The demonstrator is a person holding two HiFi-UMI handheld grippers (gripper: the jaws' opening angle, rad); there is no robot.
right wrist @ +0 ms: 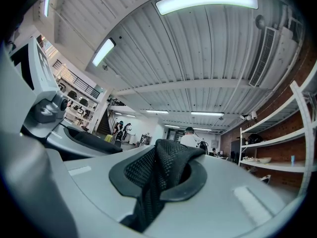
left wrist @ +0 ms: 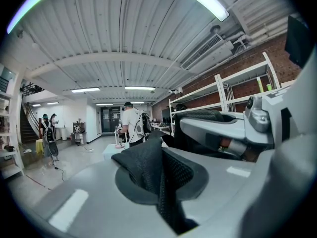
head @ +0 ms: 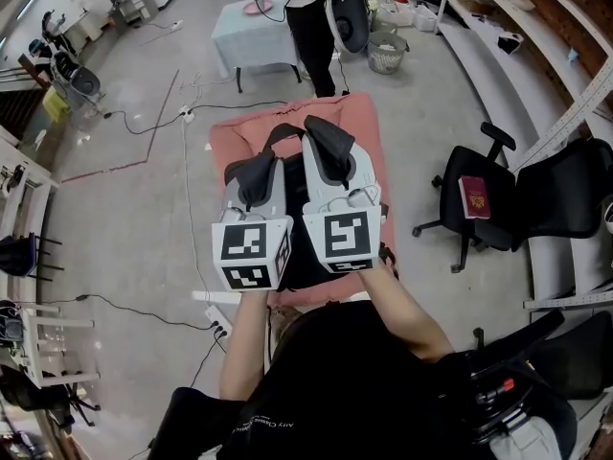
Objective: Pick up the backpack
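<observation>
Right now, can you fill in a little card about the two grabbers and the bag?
Left gripper: shut on the left strap, black mesh
Right gripper: shut on the right strap, black mesh
Backpack: black, below both grippers, over the pink table
Lifted off yet: cannot tell
Nearby: black office chair with a red book on it

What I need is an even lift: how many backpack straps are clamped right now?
2. One mesh strap is pinched in the left gripper, a second strap in the right gripper. More may be hidden below.
</observation>
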